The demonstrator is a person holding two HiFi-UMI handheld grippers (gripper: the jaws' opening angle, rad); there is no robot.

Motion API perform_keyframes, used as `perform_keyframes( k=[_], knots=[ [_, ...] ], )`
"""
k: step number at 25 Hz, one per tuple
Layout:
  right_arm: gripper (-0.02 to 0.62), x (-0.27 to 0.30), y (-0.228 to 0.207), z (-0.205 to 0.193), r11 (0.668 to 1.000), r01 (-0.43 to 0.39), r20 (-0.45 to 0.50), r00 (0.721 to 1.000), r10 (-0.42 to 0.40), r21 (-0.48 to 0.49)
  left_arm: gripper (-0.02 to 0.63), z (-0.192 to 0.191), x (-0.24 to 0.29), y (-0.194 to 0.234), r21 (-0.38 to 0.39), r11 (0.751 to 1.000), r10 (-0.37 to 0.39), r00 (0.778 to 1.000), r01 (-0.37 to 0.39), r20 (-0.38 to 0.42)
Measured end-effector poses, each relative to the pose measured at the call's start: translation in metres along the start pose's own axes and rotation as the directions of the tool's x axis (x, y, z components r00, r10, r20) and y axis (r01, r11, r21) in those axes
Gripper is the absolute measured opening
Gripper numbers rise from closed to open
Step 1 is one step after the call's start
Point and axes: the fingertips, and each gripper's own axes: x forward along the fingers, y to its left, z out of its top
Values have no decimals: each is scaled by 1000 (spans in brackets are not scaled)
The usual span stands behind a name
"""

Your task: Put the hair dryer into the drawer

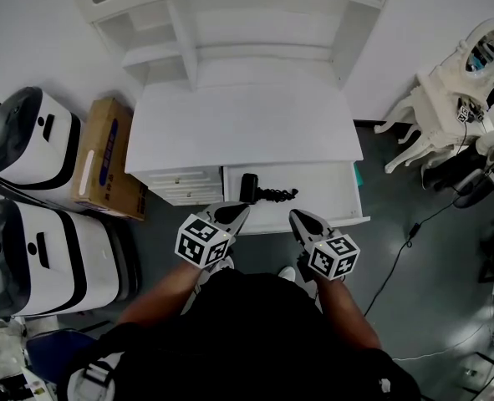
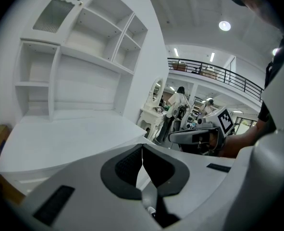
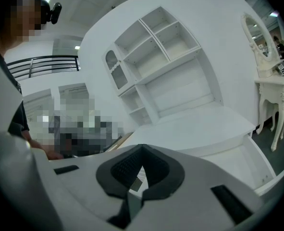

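A black hair dryer (image 1: 249,188) with its coiled cord (image 1: 280,195) lies inside the open white drawer (image 1: 347,192) under the white desk top (image 1: 242,128). My left gripper (image 1: 232,214) hovers just in front of the drawer's front edge, jaws shut and empty. To its right, my right gripper (image 1: 300,219) sits at the same edge, also shut with nothing held. In the left gripper view the left gripper (image 2: 142,150) has its pads together. The right gripper (image 3: 141,151) looks the same in the right gripper view, with the drawer (image 3: 242,162) beyond it.
A small closed drawer bank (image 1: 184,185) sits left of the open drawer. Two white-and-black machines (image 1: 38,140) and a cardboard box (image 1: 106,157) stand at the left. An ornate white dressing table (image 1: 447,98) and floor cables (image 1: 405,241) are at the right. White shelves (image 1: 230,7) rise behind the desk.
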Motion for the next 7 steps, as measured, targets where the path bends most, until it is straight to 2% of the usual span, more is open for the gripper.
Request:
perform_keyframes(
  k=[7],
  knots=[
    [25,3,0,3,1000,-8,-4,1000,8,-7,11,7,1,1,-2,1000,1,1000,-1,14]
  ],
)
